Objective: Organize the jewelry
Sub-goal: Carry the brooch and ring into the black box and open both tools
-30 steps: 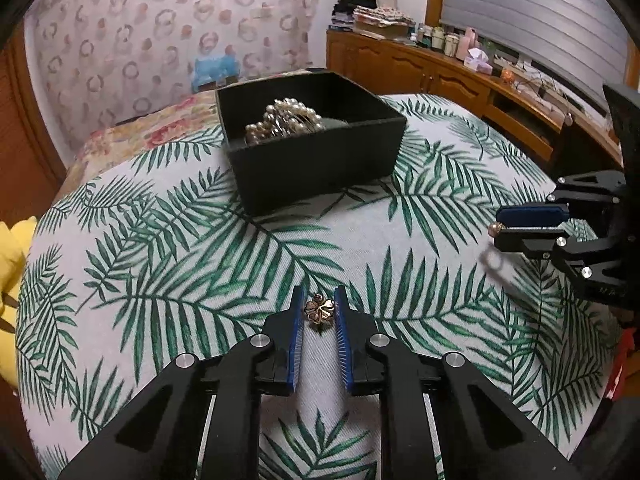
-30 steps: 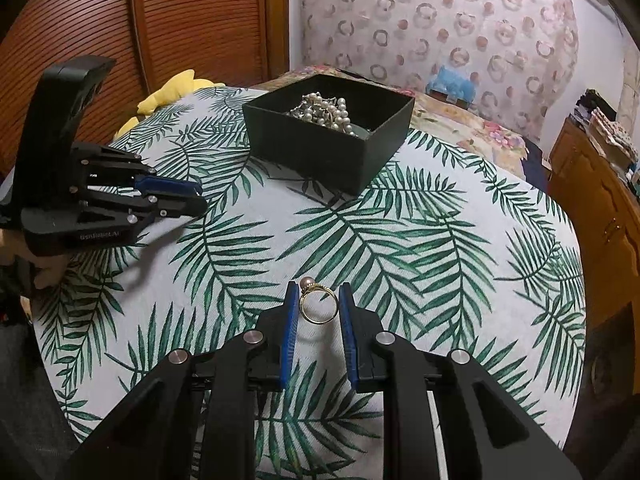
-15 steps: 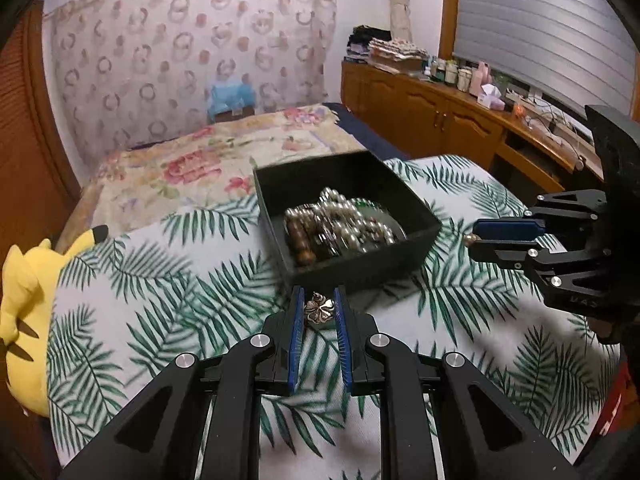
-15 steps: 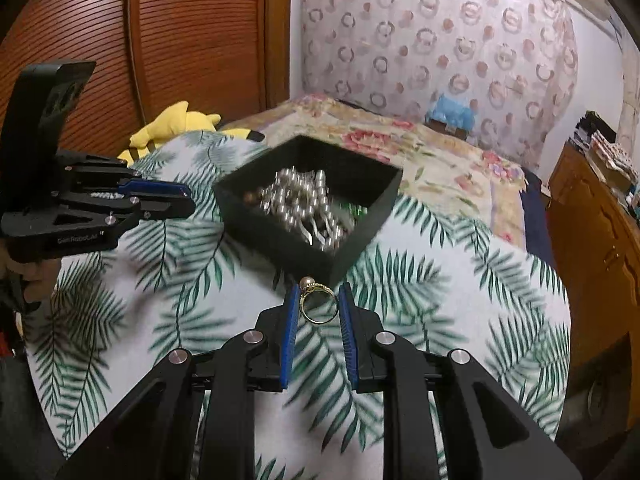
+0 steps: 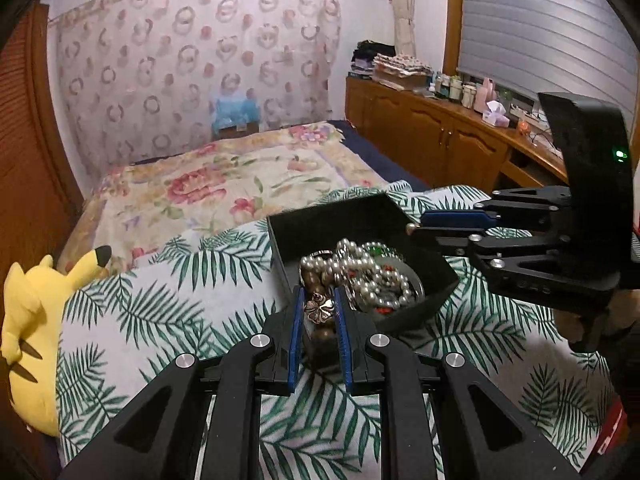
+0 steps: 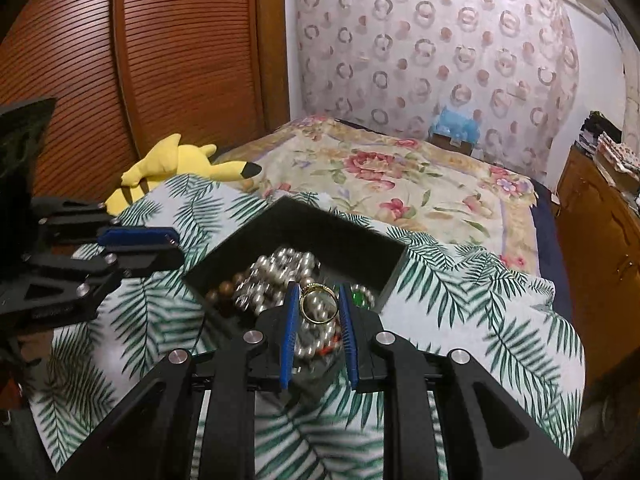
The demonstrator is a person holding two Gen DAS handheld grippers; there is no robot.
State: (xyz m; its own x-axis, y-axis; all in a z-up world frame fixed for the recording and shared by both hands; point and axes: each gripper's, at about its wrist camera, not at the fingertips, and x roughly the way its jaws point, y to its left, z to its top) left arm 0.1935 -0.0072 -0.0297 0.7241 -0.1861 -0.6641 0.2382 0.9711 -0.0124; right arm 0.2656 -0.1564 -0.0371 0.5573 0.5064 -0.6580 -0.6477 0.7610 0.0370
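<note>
Left wrist view: looks forward and down along its fingers, close over the black box [image 5: 362, 220], with the right gripper [image 5: 412, 227] at right. Right wrist view: same downward aim, the box [image 6: 308, 232] near. Both share the leaf-print cloth [image 5: 168, 304] and far bed [image 6: 400, 176].

Round table, palm-leaf cloth, one box on it

From my wrist cams I see the table [image 5: 168, 320] covered by a white cloth with green palm fronds, and the only thing sitting directly on it is an open black box [image 5: 416, 312] toward the far edge, turned corner-on in the right view [image 6: 396, 264] and piled with beads. Just past the table is a bed [image 5: 224, 184] with a floral cover, and a yellow plush toy [image 5: 28, 332] at the table's left edge.
</note>
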